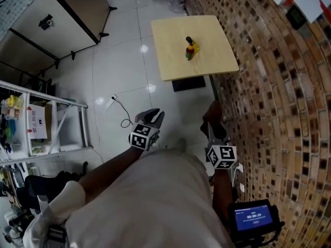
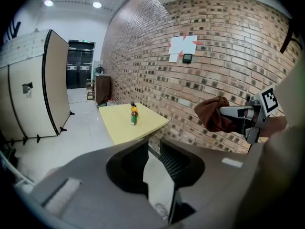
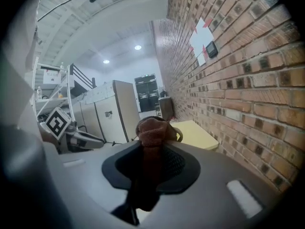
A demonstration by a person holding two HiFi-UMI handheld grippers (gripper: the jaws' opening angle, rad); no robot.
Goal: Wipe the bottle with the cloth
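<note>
The bottle (image 1: 190, 49) stands upright near the middle of the yellow table (image 1: 170, 56) - long axis vertical, dark cap on top. The table sits against the brick wall (image 1: 269, 87), well ahead of both grippers. The right gripper (image 3: 152, 148) is clamped on the brown cloth (image 3: 152, 130), which bulges in a bunched wad past its jaw tips. The left gripper (image 2: 151, 150), beside it, has its jaws drawn together to a thin slit - nothing between them.
</note>
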